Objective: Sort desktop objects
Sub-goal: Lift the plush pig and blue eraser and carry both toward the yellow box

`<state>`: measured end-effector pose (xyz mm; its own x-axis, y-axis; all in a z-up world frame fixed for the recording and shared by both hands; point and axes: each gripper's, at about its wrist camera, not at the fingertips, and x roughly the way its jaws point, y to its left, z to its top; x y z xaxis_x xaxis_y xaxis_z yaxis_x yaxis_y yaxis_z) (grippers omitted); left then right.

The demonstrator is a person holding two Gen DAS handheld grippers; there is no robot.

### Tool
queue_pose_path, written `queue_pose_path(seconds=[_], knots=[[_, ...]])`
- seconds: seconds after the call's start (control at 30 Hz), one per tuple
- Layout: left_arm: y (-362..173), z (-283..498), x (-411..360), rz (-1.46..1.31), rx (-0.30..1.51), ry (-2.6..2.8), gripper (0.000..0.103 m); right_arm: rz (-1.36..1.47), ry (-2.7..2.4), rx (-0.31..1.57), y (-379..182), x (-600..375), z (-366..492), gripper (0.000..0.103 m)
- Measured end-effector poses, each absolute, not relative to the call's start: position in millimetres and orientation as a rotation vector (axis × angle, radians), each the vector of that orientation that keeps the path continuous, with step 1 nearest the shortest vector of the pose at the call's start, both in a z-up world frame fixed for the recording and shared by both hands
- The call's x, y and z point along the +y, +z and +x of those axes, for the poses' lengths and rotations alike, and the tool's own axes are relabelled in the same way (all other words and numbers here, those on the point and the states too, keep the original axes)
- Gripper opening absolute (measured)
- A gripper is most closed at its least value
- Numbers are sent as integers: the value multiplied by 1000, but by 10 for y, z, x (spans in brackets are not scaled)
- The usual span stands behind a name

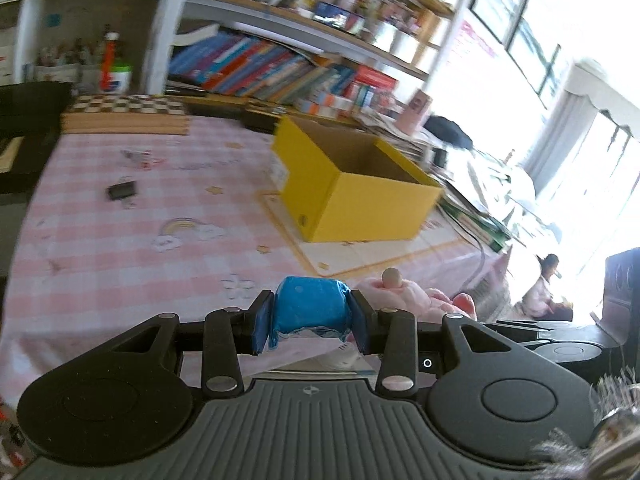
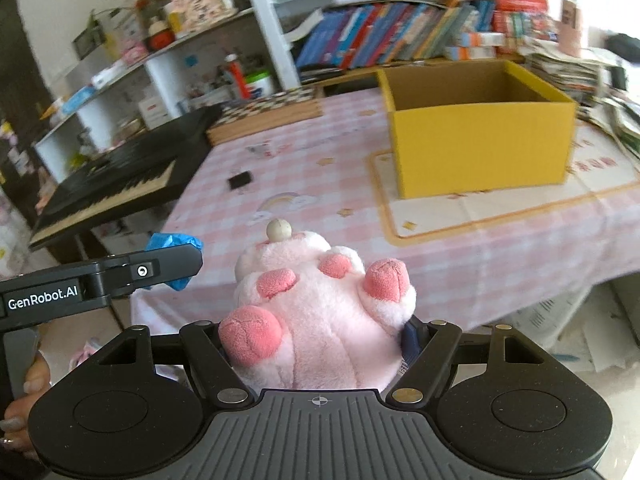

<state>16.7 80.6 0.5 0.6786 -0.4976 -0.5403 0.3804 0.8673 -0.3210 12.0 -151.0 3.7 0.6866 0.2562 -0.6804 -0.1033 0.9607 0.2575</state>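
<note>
The yellow cardboard box point(image 2: 480, 148) stands open on the pink checked tablecloth point(image 2: 320, 184); the part of its inside that I can see holds nothing. The left gripper point(image 1: 310, 320) is closed tight on a blue wrapped packet point(image 1: 308, 310). The right gripper point(image 2: 320, 340) grips a pink plush toy point(image 2: 320, 320) between its wide jaws. Both objects are above the table's near edge, apart from the box.
</note>
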Motion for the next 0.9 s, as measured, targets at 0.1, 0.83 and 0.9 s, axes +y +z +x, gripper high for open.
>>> queue_pose_path(seconds=[0.1,0.83,0.9], knots=[[2,204,670,-177,665,-545,37,222,152,786,36,-1637,55,74],[-16,552,-177,-131,695,-688,37,273,11,780,50,-2381,96,74],[-15,605,-251,-131,697,-684,37,272,14,783,51,-2444,149,74]])
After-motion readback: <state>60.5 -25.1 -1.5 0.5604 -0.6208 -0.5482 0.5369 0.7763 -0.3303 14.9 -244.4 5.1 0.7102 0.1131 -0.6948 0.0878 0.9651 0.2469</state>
